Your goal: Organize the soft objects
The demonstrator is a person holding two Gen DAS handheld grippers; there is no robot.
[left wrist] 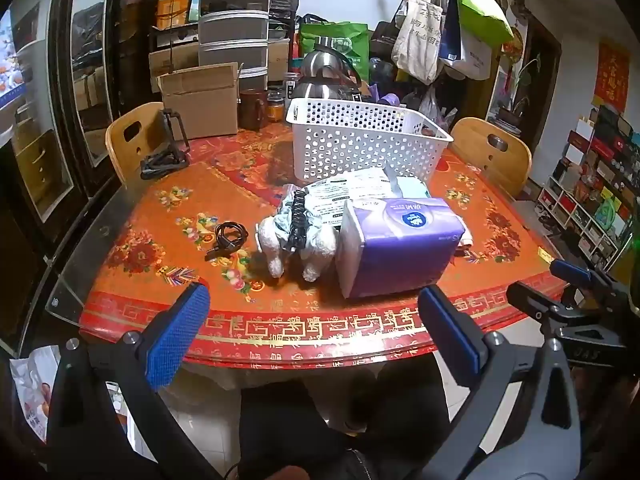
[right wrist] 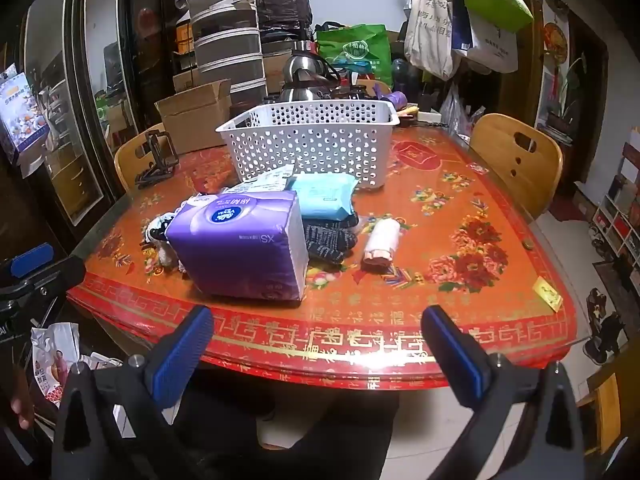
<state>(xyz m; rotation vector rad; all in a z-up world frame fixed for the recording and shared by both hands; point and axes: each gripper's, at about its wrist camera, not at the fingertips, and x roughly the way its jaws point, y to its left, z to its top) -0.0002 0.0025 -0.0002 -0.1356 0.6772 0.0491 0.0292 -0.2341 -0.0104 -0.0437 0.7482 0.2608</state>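
A purple tissue pack (left wrist: 400,242) (right wrist: 240,242) lies near the table's front edge. Left of it is a white plush toy (left wrist: 296,240). Behind it lie a white printed packet (left wrist: 352,194), a light blue wipes pack (right wrist: 324,196), dark knitted socks (right wrist: 332,238) and a white cloth roll (right wrist: 382,244). A white perforated basket (left wrist: 360,140) (right wrist: 312,136) stands farther back. My left gripper (left wrist: 312,330) is open and empty, short of the table's front edge. My right gripper (right wrist: 318,344) is open and empty, also short of the edge.
The table (right wrist: 460,208) has a red-orange flowered cover under glass. A black cable (left wrist: 228,238) and a black stand (left wrist: 166,152) lie at the left. A cardboard box (left wrist: 200,100), jars and kettles stand at the back. Wooden chairs (right wrist: 516,160) flank the table.
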